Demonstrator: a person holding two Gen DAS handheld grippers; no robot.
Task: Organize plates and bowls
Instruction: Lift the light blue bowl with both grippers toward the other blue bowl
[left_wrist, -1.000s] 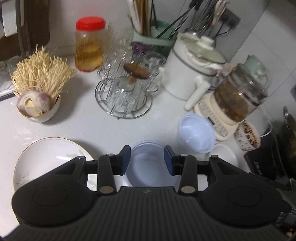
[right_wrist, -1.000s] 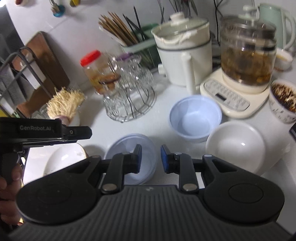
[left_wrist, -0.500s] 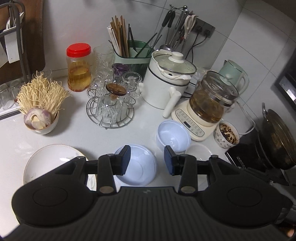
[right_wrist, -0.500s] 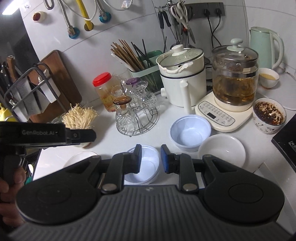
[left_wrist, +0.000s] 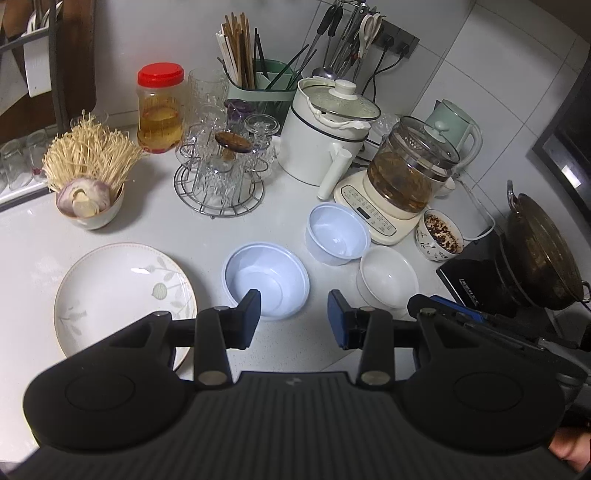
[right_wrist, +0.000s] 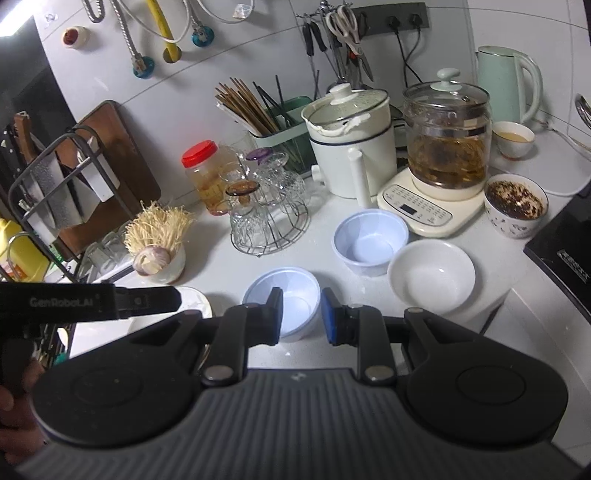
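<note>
Hovering above the near edge of the worktop (left_wrist: 155, 221), the left gripper (left_wrist: 293, 317) has its jaws parted wide and holds nothing. The right gripper (right_wrist: 301, 314) hangs beside it, its jaws set a little closer together yet also empty. Just past both sets of fingertips sits a shallow pale-blue bowl (left_wrist: 266, 282), upright on the worktop and touched by neither gripper. A deeper blue bowl (left_wrist: 337, 233) stands behind it to the right, close against the cream base of a glass kettle (left_wrist: 410, 168). A white bowl (left_wrist: 388, 276) sits just beside that blue bowl, nearer the right edge. To the left of the shallow bowl lies a large white plate with a leaf pattern (left_wrist: 122, 291) — apart from the bowls and flat on the worktop. Farther back stand a wire rack of glasses (left_wrist: 221, 173), a red-lidded jar (left_wrist: 160, 107) and a small bowl of thin mushrooms (left_wrist: 86, 173). A patterned cup of dark flakes (right_wrist: 515, 205) stands by the kettle — near the right edge.
</note>
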